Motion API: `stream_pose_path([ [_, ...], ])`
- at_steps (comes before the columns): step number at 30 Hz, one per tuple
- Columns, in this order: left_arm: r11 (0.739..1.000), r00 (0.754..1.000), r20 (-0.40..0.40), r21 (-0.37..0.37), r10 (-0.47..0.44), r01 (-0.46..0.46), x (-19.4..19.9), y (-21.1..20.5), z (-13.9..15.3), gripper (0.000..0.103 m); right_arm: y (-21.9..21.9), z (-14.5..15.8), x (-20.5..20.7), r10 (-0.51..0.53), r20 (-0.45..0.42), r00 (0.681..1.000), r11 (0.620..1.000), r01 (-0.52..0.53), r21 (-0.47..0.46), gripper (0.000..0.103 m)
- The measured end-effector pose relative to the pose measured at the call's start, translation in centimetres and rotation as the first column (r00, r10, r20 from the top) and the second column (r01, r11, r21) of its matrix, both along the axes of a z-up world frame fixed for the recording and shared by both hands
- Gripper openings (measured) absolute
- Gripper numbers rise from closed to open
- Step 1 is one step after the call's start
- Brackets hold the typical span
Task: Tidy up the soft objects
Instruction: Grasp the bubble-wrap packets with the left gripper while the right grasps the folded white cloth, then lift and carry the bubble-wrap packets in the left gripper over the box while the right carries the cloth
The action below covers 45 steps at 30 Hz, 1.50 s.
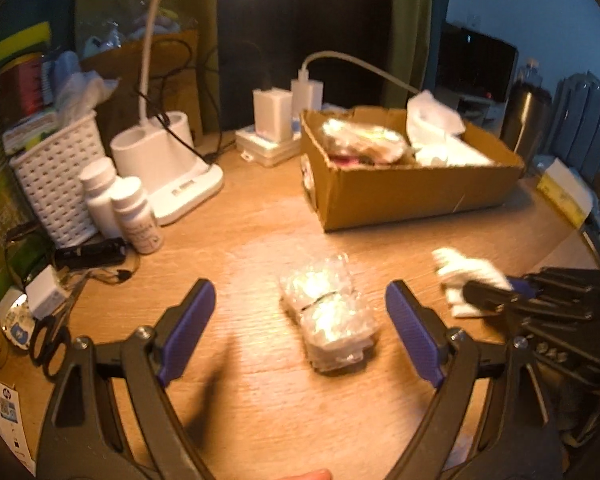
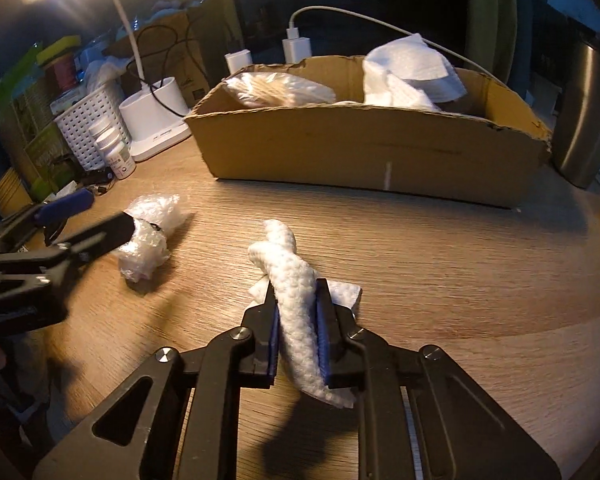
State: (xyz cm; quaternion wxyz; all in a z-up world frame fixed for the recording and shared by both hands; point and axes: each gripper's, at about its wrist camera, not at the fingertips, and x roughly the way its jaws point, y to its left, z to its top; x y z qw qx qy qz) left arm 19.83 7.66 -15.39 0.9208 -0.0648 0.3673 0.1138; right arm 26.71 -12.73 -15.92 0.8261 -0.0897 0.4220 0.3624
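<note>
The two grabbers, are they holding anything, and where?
The right gripper pinches the white paper towel around its twisted middle. The left gripper is open around the bubble wrap bundle, holding nothing.

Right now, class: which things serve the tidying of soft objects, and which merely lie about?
Job: paper towel in the right tongs; bubble wrap; cardboard box; left tongs.
Lying about: pill bottles; scissors; white basket; chargers.

The cardboard box hides most of its contents behind its near wall. Labels on the two white bottles are too blurred to read. A steel bin is cut off at the right edge.
</note>
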Motion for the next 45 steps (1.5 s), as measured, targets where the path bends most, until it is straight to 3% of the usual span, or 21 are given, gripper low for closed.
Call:
stream_pose_path([
  [7,1.000,0.995,-0.094,-0.016,-0.016,0.014,2.3,-0.9,-2.2,0.087,-1.5,0.0,0.8,-0.020,-0.007,1.000,1.000,0.020,0.015,0.017],
  [11,0.999,0.994,-0.099,-0.023,-0.046,0.043,2.7,-1.4,-2.4,0.058,-2.0,0.2,1.0,-0.027,-0.006,1.000,0.999,0.027,0.022,0.017],
  [16,0.996,0.990,-0.117,-0.016,-0.084,0.082,3.0,-2.2,-2.6,0.048,-2.4,0.6,0.6,-0.031,0.005,0.999,0.999,0.031,0.024,0.017],
  [29,0.986,0.986,-0.029,-0.038,-0.165,0.163,0.4,-4.2,0.1,0.046,-4.4,3.3,-1.2,-0.064,0.070,0.995,0.997,0.062,0.035,0.017],
  [45,0.976,0.966,0.142,-0.008,-0.215,0.218,-2.1,-7.1,6.7,0.046,-7.6,8.6,-2.2,-0.116,0.186,0.976,0.991,0.103,0.080,0.017],
])
